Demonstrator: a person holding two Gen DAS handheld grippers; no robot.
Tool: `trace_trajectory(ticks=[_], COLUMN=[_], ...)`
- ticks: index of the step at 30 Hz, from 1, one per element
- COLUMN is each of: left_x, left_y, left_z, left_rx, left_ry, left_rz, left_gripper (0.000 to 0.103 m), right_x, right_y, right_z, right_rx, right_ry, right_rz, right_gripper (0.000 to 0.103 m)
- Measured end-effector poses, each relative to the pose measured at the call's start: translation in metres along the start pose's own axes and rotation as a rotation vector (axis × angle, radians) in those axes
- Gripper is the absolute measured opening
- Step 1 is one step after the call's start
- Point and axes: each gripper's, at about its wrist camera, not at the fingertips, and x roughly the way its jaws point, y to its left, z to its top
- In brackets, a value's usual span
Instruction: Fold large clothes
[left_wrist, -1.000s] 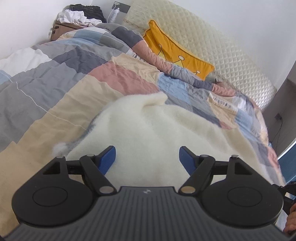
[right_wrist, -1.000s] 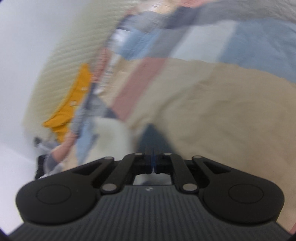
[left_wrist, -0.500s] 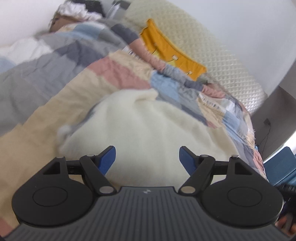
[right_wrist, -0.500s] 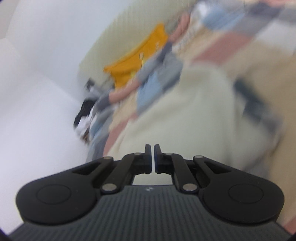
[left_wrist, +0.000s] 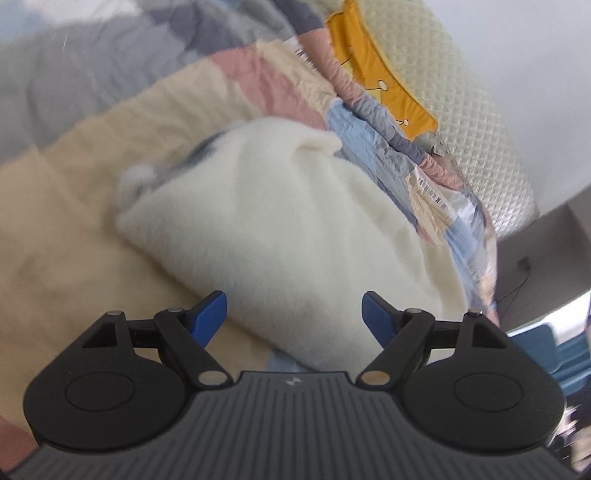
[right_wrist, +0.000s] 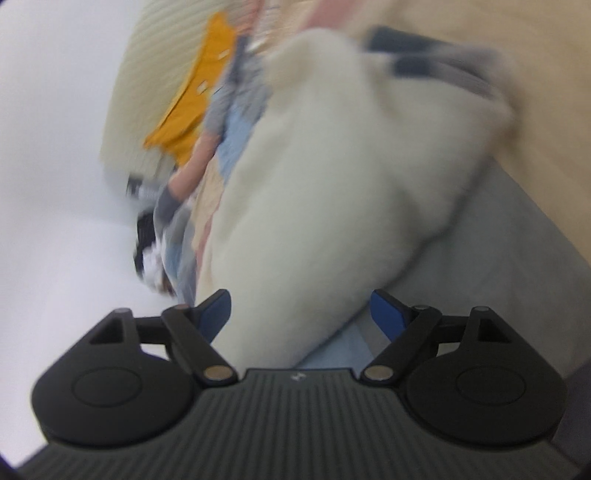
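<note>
A fluffy cream-white fleece garment (left_wrist: 280, 221) lies bundled on the patchwork quilt of beige, pink, blue and grey squares (left_wrist: 92, 229) that covers the bed. In the left wrist view it fills the middle of the picture and runs toward 5 o'clock, its near edge reaching down between the blue fingertips. A darker grey-blue part shows at its far side, toward 10 o'clock.

The left hand-held gripper (left_wrist: 293, 314) has its jaws wide and opening further; fleece lies in the gap, but the blue pads press on nothing. The right hand-held gripper (right_wrist: 301, 312) is likewise opening, jaws well apart, with the garment (right_wrist: 332, 177) running up from the gap toward 1 o'clock, also ungripped. The right view is heavily blurred.

My reading is that one fold has been laid and let go, and both hands are between grips. The bundle looks partly folded, not yet a tidy flat stack. The next move probably calls for each gripper to find a firm edge or corner of the thick pile, close on all layers at once, and carry it over evenly; soft, bulky fleece may slip or spring back.

At 1 o'clock in the left view a mustard-yellow cushion with small white drawn figures (left_wrist: 384, 70) leans on a cream quilted headboard (left_wrist: 461, 92). A white strip with dark print (left_wrist: 430, 192) sits on the quilt near 3 o'clock; its writing is too small to read. No brand is legible.
</note>
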Motion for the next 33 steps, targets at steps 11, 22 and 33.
trace_trajectory(ticks=[11,22,33], left_x=[0.041,0.09,0.052], left_y=[0.037,0.057,0.023], left_z=[0.007,0.036,0.042], left_rx=[-0.296,-0.415,-0.169], left_ry=[0.084,0.097,-0.01], left_rz=[-0.105,-0.164,-0.145], left_gripper=[0.084,0.083,0.037], right_x=[0.002,0.024,-0.006], right_y=[-0.039,-0.044,-0.024], right_z=[0.023,0.039,0.033], right_rx=[0.202,0.205,0.031], right_ry=[-0.143,-0.215,-0.219], right_rz=[-0.031,-0.046,-0.003], right_gripper=[0.084,0.067,0.033])
